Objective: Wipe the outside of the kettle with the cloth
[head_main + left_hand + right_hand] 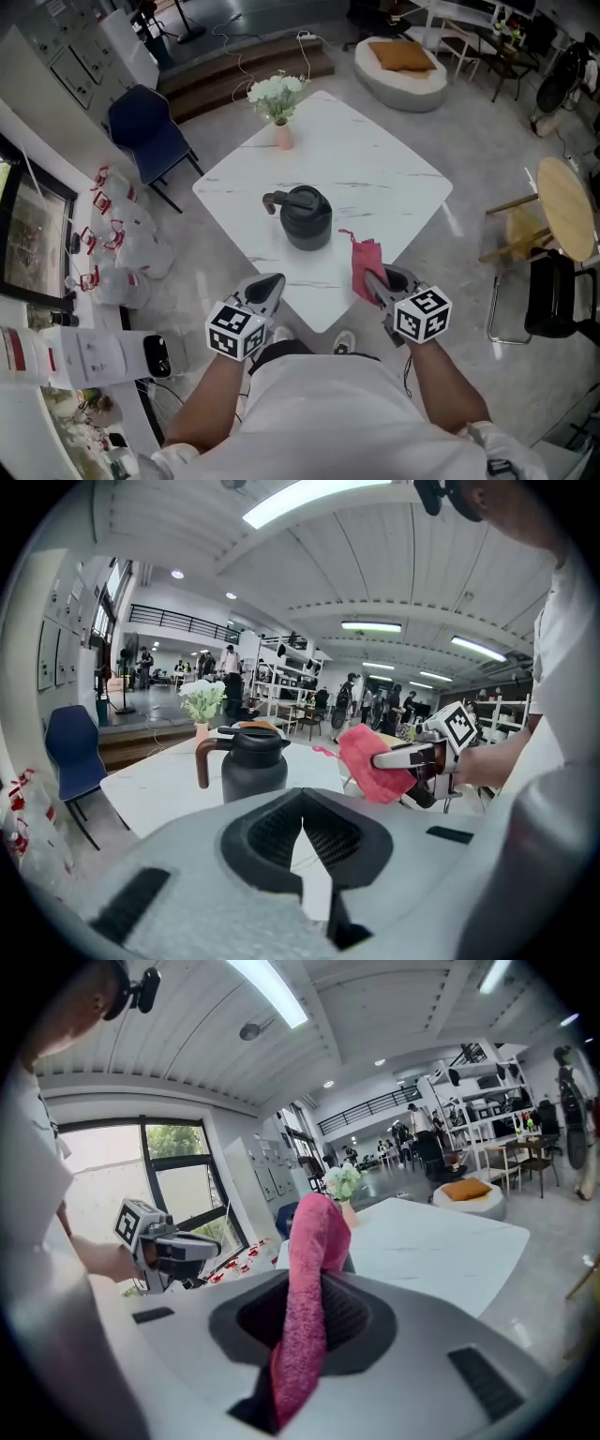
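A dark grey kettle [306,217] with a brown handle stands near the middle of the white marble table [375,159]; the left gripper view shows the kettle [251,764] ahead. My right gripper [375,281] is shut on a pink cloth [365,265], held at the table's near edge, right of the kettle. In the right gripper view the cloth [309,1297] stands up between the jaws and hides most of the kettle. My left gripper [272,284] is shut and holds nothing, at the near edge left of the kettle.
A pink vase of white flowers [278,105] stands at the table's far corner. A blue chair [147,131] sits left of the table, with water jugs [122,244] on the floor. A round wooden table [568,206] and black chair [553,300] stand at the right.
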`<state>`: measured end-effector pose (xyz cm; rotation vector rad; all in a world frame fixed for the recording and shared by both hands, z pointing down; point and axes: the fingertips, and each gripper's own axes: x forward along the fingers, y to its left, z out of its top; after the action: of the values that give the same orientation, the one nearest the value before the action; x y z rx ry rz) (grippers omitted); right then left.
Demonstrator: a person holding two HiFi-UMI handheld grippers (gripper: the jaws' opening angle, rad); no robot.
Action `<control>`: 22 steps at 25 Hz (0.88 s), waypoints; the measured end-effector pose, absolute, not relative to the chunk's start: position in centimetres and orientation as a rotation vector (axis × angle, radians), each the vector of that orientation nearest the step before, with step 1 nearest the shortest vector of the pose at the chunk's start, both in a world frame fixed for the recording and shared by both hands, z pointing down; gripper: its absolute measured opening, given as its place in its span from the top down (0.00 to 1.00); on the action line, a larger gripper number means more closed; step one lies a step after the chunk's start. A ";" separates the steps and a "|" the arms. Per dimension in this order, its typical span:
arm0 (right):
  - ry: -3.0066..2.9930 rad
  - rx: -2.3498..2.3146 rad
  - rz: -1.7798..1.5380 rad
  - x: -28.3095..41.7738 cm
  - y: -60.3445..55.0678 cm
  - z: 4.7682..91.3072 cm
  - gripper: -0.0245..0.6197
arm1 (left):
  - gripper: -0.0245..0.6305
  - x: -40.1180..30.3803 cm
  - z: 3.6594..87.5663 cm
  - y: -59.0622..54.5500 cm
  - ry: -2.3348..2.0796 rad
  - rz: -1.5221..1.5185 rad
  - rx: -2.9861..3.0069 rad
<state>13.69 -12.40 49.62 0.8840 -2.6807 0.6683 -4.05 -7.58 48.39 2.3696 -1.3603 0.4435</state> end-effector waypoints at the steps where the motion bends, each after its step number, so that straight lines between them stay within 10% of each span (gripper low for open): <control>1: -2.679 0.896 0.668 13.5 -12.7 49.6 0.86 | 0.95 -4.3 48.6 -8.0 -1.351 0.443 2.370; 22: -2.575 1.251 0.669 10.5 -14.3 47.0 0.86 | 0.95 -12.9 47.9 -18.0 -1.213 0.677 2.608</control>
<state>10.49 -14.29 46.97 1.2510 -2.5746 0.6686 -12.87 -18.01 47.85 2.6077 -1.2126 0.6771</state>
